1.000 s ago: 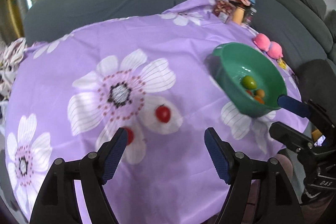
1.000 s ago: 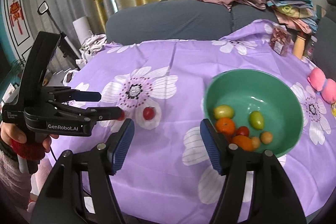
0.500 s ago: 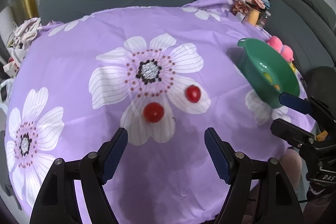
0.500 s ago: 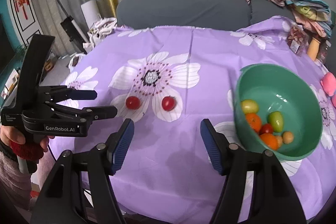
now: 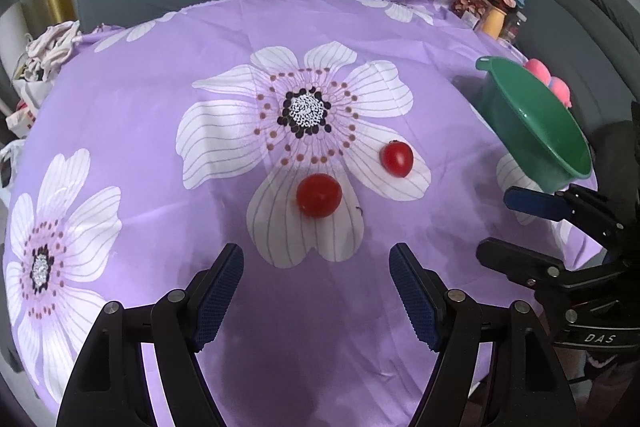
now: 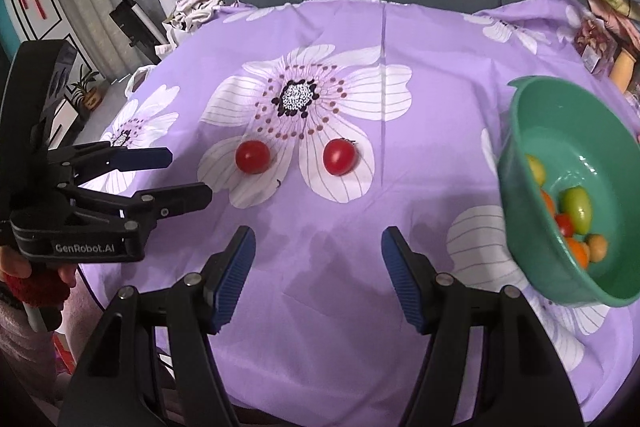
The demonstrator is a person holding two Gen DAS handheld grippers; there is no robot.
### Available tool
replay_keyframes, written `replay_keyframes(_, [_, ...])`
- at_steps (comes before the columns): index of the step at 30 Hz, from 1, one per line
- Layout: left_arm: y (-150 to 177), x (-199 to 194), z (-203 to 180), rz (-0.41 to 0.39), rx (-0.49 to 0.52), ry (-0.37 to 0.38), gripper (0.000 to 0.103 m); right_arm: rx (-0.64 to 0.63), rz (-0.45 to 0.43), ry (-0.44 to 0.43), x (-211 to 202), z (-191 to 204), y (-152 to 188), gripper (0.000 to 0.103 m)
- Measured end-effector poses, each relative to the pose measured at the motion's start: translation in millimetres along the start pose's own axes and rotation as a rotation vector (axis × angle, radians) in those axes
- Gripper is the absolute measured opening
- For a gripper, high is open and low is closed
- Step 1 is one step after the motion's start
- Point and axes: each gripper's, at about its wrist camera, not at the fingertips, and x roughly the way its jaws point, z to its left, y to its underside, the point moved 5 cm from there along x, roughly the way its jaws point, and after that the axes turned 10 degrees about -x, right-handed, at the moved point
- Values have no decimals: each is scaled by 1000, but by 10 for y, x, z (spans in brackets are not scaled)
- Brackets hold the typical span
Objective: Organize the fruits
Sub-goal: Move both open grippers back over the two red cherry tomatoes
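Approach step judged: left gripper (image 5: 312, 291) and right gripper (image 6: 316, 275) both wide, empty, short of two cherry tomatoes (image 6: 253, 157). Next: close on one, carry to green bowl (image 6: 520, 195).

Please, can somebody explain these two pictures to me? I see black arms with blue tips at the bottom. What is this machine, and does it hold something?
No machine: a person holds one pair of tongs in each hand, with a camera on each. One picture looks along the left tongs, the other along the right tongs. Both stand open and hold nothing. On the purple flowered cloth lie two red tomatoes. A green bowl to the right holds more fruits.
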Motion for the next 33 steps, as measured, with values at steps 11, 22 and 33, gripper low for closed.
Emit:
replay_keyframes(11, [-61, 110, -3, 15, 20, 10, 75, -5, 20, 6, 129, -28, -79, 65])
replay_keyframes(22, [-92, 120, 9, 14, 23, 11, 75, -12, 18, 8, 153, -23, -141, 66])
replay_keyframes(33, [-119, 129, 35, 13, 29, 9, 75, -8, 23, 23, 210, -59, -190, 65])
